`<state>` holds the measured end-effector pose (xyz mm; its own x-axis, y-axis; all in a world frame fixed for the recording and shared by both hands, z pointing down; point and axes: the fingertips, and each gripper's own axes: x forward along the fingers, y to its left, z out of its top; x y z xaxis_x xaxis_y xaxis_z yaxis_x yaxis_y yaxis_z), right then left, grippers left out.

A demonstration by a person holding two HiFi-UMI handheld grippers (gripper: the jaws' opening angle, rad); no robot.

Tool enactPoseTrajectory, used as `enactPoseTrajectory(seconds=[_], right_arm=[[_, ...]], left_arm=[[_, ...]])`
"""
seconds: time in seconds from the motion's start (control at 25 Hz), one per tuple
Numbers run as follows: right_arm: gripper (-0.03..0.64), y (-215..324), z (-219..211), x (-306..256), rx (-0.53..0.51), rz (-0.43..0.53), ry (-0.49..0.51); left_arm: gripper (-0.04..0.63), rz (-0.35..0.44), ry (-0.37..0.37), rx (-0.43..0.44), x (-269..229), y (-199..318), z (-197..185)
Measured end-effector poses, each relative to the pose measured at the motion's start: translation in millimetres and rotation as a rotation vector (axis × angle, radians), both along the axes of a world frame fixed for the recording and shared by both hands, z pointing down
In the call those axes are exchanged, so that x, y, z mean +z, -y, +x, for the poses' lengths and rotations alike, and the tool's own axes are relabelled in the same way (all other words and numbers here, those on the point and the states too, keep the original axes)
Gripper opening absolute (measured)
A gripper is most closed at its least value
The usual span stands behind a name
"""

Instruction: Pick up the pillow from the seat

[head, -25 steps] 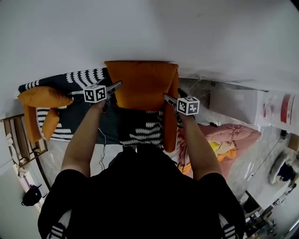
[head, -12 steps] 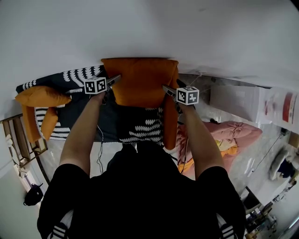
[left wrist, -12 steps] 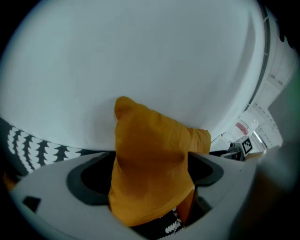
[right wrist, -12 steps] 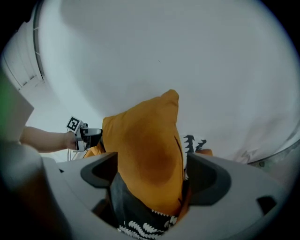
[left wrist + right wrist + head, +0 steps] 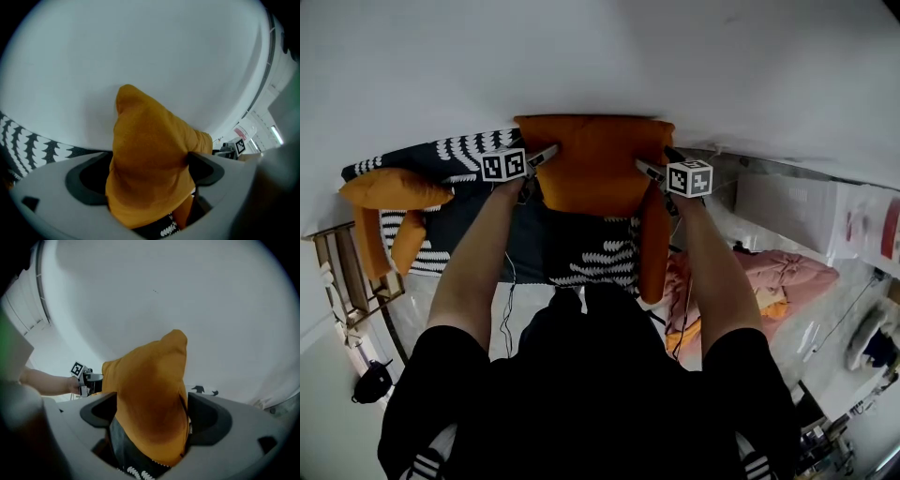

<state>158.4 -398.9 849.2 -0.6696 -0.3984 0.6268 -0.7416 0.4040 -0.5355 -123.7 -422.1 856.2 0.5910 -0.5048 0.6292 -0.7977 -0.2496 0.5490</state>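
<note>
An orange pillow stands upright against the white wall, above the dark patterned seat. My left gripper is at its left edge and my right gripper at its right edge. In the left gripper view the jaws are opening, with the pillow's corner bulging between them. The right gripper view shows the same: its jaws are opening around the other corner, with dark space left beside one pad. The other gripper's marker cube shows past the pillow.
A second orange cushion lies at the sofa's left end and an orange armrest runs down its right side. A wooden rack stands at the left. Pink bedding and a white box lie on the floor at the right.
Both grippers have edged a little further up along the pillow's sides. The pillow stays against the wall in the same place.
</note>
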Motion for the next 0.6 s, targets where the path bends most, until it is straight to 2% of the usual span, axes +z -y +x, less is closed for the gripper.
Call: enactPoseTrajectory(seconds=[0.12,0.24,0.48,0.6], right_arm=[[0.454,5.8,-7.3,3.8,-0.031,-0.012,0.011],[0.454,6.9,-6.0,7.7,-0.048,-0.035,0.013],[0.453,6.0,-19.3,12.4,-0.095,-0.047,0.026],[0.453,3.3,-21.1,10.9,-0.113,-0.035,0.007]], left_arm=[[0.518,-0.001,0.018,0.013,2.7,1.8,-2.2],[0.516,-0.020,-0.019,0.028,-0.8,1.2,14.5],[0.508,-0.011,-0.001,0.043,-2.9,-3.8,19.1],[0.502,-0.006,-0.019,0.080,-6.0,-7.0,29.4]])
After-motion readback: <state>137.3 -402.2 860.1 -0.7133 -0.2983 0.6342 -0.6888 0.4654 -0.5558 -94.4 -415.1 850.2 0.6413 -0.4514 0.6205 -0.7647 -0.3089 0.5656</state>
